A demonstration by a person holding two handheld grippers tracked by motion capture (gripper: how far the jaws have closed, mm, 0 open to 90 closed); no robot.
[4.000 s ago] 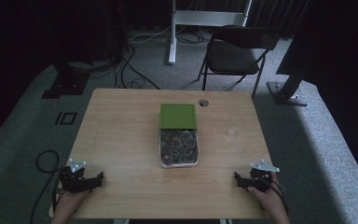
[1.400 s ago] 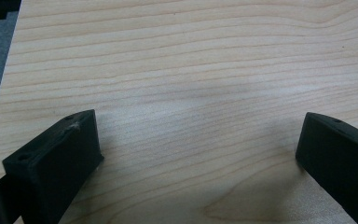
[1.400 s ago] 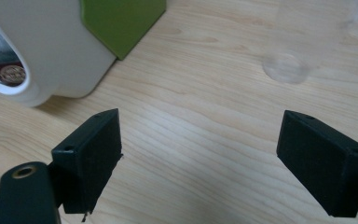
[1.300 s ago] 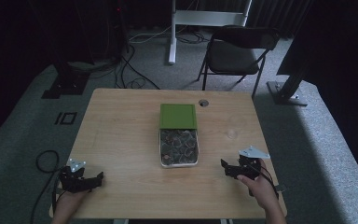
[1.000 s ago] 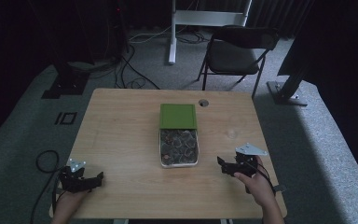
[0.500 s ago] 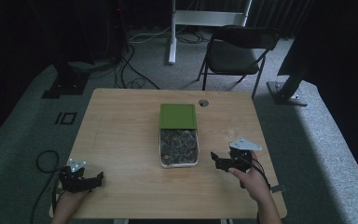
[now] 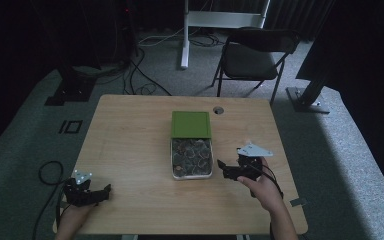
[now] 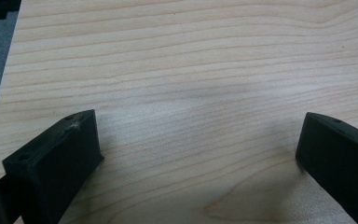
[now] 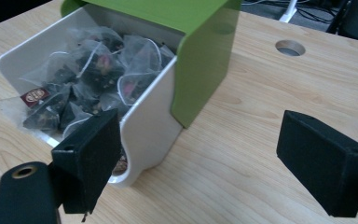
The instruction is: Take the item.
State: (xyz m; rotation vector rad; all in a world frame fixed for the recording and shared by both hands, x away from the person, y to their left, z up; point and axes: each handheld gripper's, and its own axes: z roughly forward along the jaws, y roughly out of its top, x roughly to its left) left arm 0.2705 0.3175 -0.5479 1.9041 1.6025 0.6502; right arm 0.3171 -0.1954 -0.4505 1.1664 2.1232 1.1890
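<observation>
Since four seconds ago your right tool (image 7: 225, 170) has left the near right corner of the desk (image 7: 130, 130) and come in toward the middle, stopping just beside the right wall of the white tray (image 7: 192, 175). Your left tool (image 7: 102, 192) has not shifted; it sits at the near left corner, jaws spread wide over bare wood, holding nothing.

Right tool: jaws spread wide, empty. In the right gripper view the left jaw stands in front of the tray's near corner, at the curved notch in its wall; the right jaw hangs over bare desk. No contact that I can confirm.

Risks, as a judgement:
- Push forward with the jaws this far apart and the left jaw may strike the tray wall. The tray looks light and unheld, so it may slide or twist across the desk.
- Close on the thin wall only and the tray may tip, spilling bags.
- The tea bags (image 9: 81, 79) are soft mesh, piled loosely, strings tangled; one pinch may drag out several.

Appearance: white tray drawn out toward you from a green sleeve (image 7: 191, 124), at mid-desk. Filled with translucent pyramid bags of dark leaf with pink bits; one small red tag (image 9: 33, 95) shows.
</observation>
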